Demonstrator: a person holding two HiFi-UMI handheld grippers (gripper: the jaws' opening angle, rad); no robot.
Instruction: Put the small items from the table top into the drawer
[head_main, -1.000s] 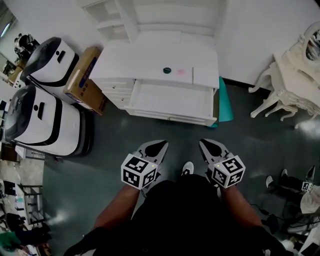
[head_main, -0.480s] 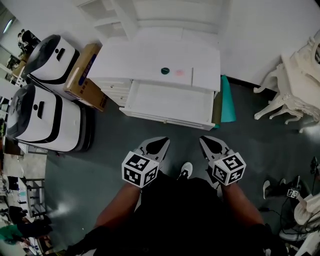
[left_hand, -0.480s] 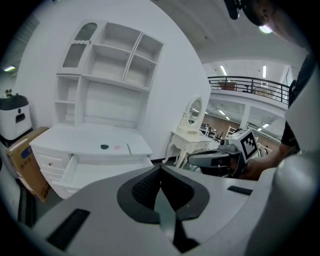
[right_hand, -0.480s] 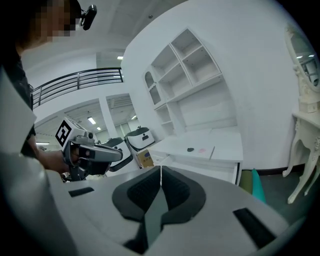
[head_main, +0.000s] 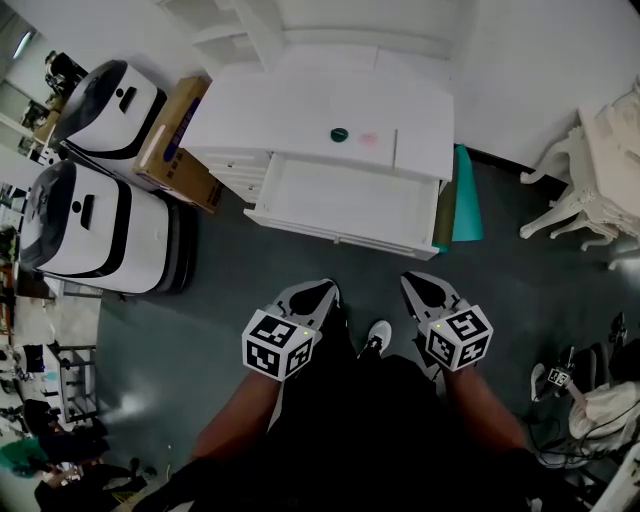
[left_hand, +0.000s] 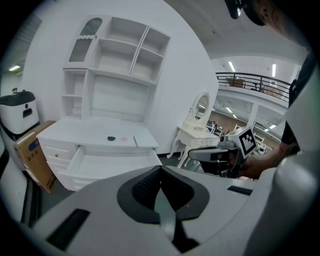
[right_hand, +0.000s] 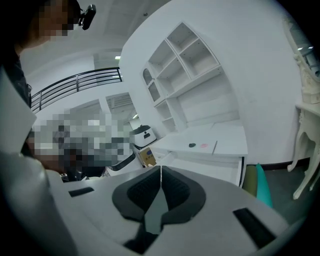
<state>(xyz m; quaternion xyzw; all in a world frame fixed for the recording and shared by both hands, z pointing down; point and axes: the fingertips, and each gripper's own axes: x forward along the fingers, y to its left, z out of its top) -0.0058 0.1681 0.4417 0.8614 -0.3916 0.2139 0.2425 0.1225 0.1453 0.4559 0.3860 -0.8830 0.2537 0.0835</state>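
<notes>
1. Small items sit on top of the white desk (head_main: 290, 105): a dark round thing (head_main: 339, 134) and a pink thing (head_main: 369, 139) just beside it. Both lie near the front edge of the desk top, right above the drawer.
2. The drawer (head_main: 345, 200) is white and pulled out toward the person.
3. A brown cardboard box (head_main: 175, 150) leans against the left side of the desk. It has blue print on it, but the print is too small to read.
4. Each hand-held gripper carries a cube with black and white square marks, one on the left (head_main: 278, 343) and one on the right (head_main: 458, 338). The marks are patterns, not words.
5. The left hand-held gripper (head_main: 322, 289) is low in front of the person, well apart from the desk. Its two jaws are pressed together and it holds nothing.
6. The right hand-held gripper (head_main: 412, 284) is beside it, also well apart from the desk. Its jaws are pressed together too, with nothing between them.
7. Both point toward the desk. A white shoe (head_main: 376, 338) shows between them on the dark grey floor (head_main: 300, 260).
8. Two big white machines with black tops (head_main: 95, 225) stand to the left of the box.
9. A teal thing (head_main: 465, 195) stands against the right side of the desk.
</notes>
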